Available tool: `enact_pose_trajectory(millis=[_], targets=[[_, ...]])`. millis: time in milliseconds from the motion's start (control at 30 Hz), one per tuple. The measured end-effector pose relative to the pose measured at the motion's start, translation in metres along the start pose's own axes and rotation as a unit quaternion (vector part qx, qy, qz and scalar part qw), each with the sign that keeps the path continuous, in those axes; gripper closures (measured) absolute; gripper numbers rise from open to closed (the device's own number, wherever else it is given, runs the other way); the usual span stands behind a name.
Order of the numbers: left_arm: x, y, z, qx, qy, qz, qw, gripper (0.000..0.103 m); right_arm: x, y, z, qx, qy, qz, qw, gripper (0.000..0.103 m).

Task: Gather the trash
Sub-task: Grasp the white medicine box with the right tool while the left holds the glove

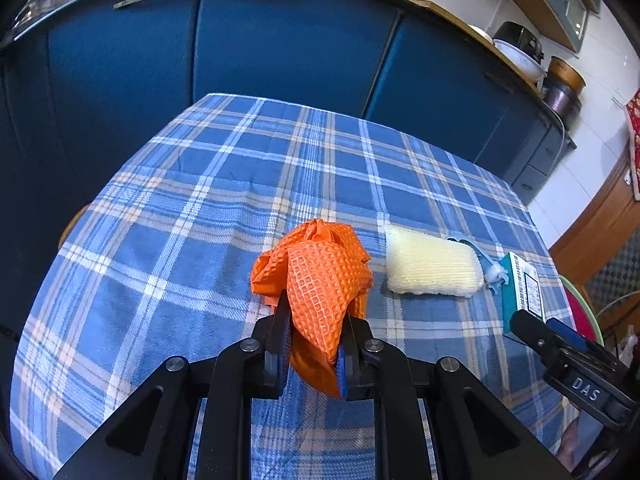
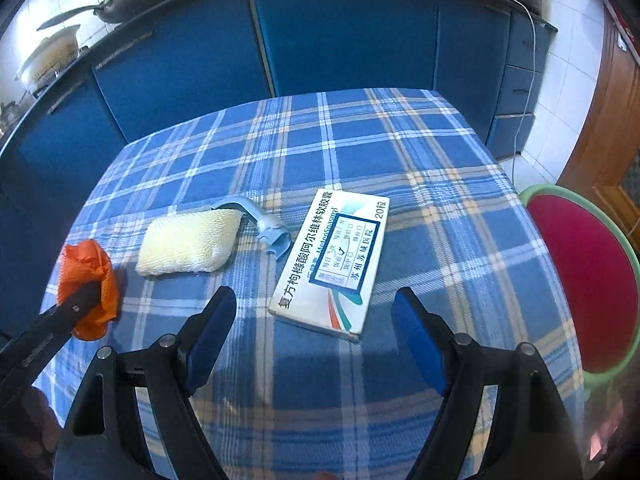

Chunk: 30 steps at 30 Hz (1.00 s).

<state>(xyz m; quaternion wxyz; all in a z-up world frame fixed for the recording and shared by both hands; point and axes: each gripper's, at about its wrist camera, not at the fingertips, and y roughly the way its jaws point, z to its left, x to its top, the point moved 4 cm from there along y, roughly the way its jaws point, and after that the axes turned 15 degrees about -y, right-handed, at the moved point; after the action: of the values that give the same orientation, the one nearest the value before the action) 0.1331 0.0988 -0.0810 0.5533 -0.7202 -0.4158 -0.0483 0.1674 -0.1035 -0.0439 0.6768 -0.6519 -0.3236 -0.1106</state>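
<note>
Left hand-held gripper (image 1: 314,344): clamped tight on the crumpled orange textured plastic bag (image 1: 316,276), soft and light, held above the bench.
Right hand-held gripper (image 2: 316,320): jaws wide, empty, poised over the flat white medicine box (image 2: 334,260).
Box: light, stiff cardboard; best pinched across its narrow width.
Nearby: pale yellow mesh sponge (image 2: 188,242), blue plastic scrap (image 2: 266,226).
Bench (image 2: 360,140): blue plaid cloth.

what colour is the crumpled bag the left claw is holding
Orange, with a raised grid texture. The bag shows best in the left wrist view, pinched in the left claw.
</note>
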Motion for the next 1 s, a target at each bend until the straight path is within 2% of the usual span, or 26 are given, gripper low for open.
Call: enact_pose_trajectory(millis=[333,400,567,600,1000], targets=[[-0.002,0.003,0.002,0.0,-0.003,0.002,1.0,0.085,-0.003,0.01,0.001,0.0,-0.006,0.009,1.0,0.023],[-0.002,0.003,0.002,-0.001,-0.004,0.003,1.0,0.085,-0.002,0.01,0.001,-0.004,-0.008,0.008,1.0,0.026],[-0.002,0.004,0.002,0.0,-0.003,0.002,1.0,0.085,-0.004,0.009,0.001,-0.04,-0.029,0.008,0.999,0.046],[-0.002,0.004,0.002,0.001,-0.003,0.001,1.0,0.085,-0.005,0.008,0.001,-0.043,-0.031,0.007,0.999,0.046],[-0.001,-0.013,-0.002,-0.003,0.007,-0.019,0.9998,0.085,-0.015,-0.012,-0.007,0.007,0.007,-0.012,1.0,0.048]])
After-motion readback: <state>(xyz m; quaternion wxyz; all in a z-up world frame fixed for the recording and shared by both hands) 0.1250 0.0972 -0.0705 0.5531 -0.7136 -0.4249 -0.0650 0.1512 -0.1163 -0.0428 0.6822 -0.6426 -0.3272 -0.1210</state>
